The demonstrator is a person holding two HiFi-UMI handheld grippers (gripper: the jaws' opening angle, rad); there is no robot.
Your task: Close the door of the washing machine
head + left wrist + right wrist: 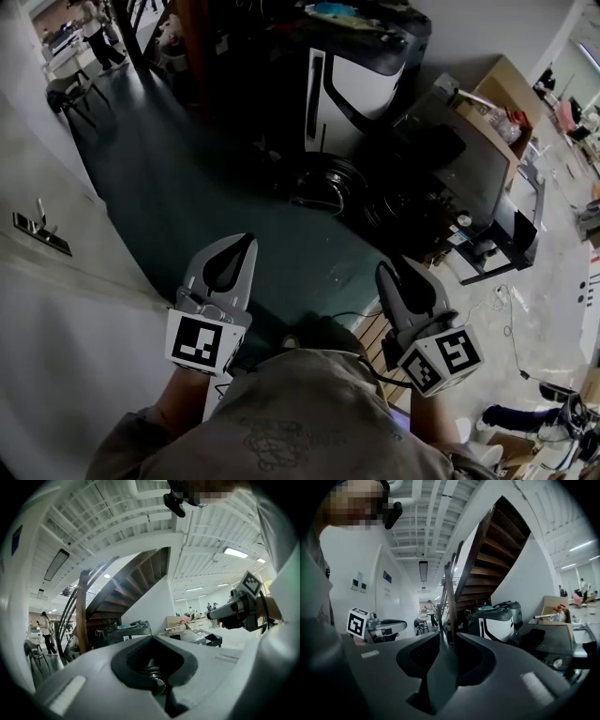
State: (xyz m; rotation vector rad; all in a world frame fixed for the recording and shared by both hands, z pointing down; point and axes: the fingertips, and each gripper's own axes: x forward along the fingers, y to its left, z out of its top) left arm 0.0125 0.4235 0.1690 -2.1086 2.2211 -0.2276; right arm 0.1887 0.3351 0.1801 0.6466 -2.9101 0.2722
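Observation:
No washing machine door can be made out in any view. In the head view both grippers are held close to the person's chest, over a dark green floor. My left gripper (246, 242) points up and forward, its jaws together and nothing between them. My right gripper (384, 272) is beside it, also shut and empty. The left gripper view looks along its closed jaws (152, 637) towards a staircase, with the right gripper (220, 615) at the side. In the right gripper view the jaws (449, 637) meet, and the left gripper (393, 623) shows at the left.
A black-and-white machine (356, 84) stands ahead under a wooden staircase (487, 569). A coil of black cable (328, 183) lies on the floor before it. To the right are a dark table with a screen (459, 159) and a cardboard box (502, 98). A white wall (47, 309) runs along the left; a person (94, 28) stands far off.

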